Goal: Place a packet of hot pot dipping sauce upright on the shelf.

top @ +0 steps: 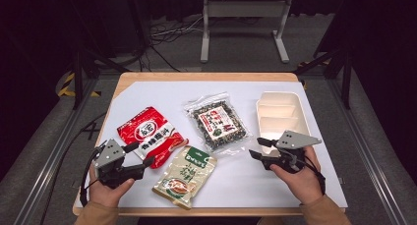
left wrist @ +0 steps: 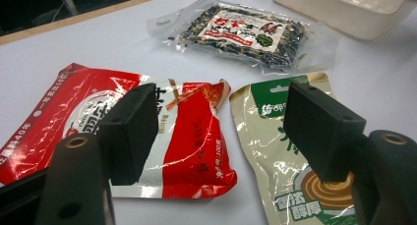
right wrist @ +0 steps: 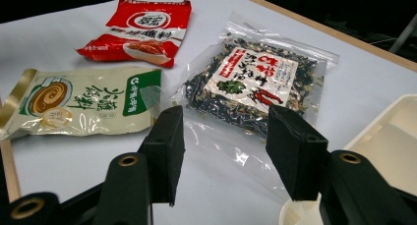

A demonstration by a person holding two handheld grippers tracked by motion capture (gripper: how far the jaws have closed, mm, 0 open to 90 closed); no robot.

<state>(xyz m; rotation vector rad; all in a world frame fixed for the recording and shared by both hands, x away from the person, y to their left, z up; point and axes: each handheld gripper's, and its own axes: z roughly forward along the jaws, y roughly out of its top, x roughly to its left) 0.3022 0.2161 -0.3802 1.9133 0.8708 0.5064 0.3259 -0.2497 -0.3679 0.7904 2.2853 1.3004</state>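
Three snack packets lie on the white table. A red and white packet (top: 150, 135) (left wrist: 167, 136) (right wrist: 140, 28) is at the left, a clear bag of dark mix (top: 218, 123) (left wrist: 246, 31) (right wrist: 255, 82) sits in the middle, and a green and beige packet (top: 186, 175) (left wrist: 280, 151) (right wrist: 83, 99) lies nearest the front. My left gripper (top: 140, 154) (left wrist: 221, 131) is open, at the red packet's near end. My right gripper (top: 256, 149) (right wrist: 223, 151) is open, just right of the clear bag, with nothing between its jaws.
A cream tray (top: 300, 109) (left wrist: 344, 18) (right wrist: 393, 136) with compartments stands at the right, next to my right gripper. The table's wooden edge (top: 206, 76) runs along the back. A metal stand (top: 243, 23) and cables sit on the floor beyond.
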